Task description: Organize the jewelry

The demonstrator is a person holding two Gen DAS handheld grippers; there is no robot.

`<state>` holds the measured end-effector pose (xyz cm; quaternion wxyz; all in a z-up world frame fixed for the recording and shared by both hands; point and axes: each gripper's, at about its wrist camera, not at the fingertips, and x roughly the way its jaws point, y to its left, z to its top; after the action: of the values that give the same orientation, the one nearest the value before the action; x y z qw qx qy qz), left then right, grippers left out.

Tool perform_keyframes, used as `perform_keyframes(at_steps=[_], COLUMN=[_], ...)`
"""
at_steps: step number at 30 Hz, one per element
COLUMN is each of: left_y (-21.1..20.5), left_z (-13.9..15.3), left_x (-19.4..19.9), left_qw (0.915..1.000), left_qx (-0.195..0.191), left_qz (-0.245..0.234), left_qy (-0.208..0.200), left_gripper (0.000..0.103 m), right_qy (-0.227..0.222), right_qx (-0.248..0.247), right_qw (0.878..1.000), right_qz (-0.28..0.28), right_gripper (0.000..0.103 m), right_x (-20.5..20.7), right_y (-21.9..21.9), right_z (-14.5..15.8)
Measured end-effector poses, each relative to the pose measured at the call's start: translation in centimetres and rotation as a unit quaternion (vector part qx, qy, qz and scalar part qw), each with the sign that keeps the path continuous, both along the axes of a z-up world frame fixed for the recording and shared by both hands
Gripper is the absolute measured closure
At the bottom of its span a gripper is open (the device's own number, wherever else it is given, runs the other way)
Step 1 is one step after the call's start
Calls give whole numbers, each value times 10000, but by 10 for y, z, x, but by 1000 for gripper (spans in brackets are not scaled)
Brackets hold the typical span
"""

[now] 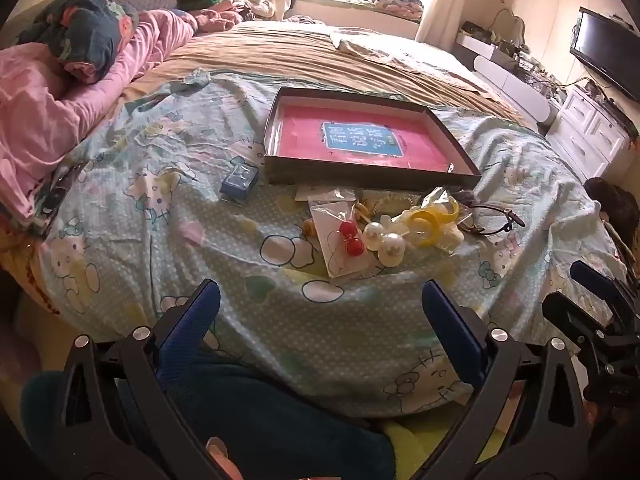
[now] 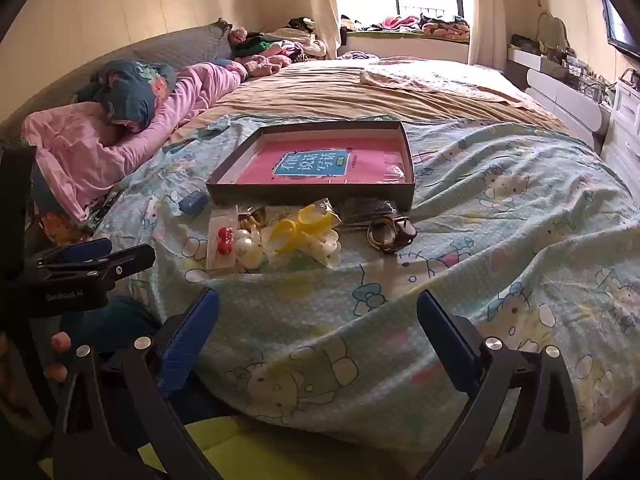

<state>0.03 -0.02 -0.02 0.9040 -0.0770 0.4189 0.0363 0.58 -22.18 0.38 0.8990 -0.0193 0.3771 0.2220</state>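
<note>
Where the cartoon-print sheet covers the near part of the bed, everything for the task lies on it:

Bed sheet [image 1: 168, 168]: pale blue, spread under all the items.
Box lid [image 1: 276, 160]: dark, shallow, open side up, a pink book inside; it sits just behind the jewelry.
Jewelry pile [image 1: 396, 220]: ahead of both grippers, well apart from their fingertips, touched by neither.
Yellow bangles [image 2: 298, 226]: in the pile's middle.
Pearl balls [image 1: 384, 242]: beside the red bead pair [image 1: 350, 238], which lies on a clear packet.
Small blue box [image 1: 239, 184]: left of the pile.
Left gripper [image 1: 320, 312]: jaws spread wide, nothing between them.
Right gripper [image 2: 318, 316]: likewise released, empty.
</note>
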Motion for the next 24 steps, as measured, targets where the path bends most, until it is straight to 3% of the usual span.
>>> perform_keyframes(at_steps=[24], left_y=[-4], left_z=[15], left_x=[-7], left_qw=[9999], left_qx=[10], left_qz=[-50], left_qy=[-163], left_gripper=[9], right_qy=[-162], right_qx=[74], right_qw=[9998], right_qz=[16], right_gripper=[4], right_x=[-5], right_y=[0], right_z=[10])
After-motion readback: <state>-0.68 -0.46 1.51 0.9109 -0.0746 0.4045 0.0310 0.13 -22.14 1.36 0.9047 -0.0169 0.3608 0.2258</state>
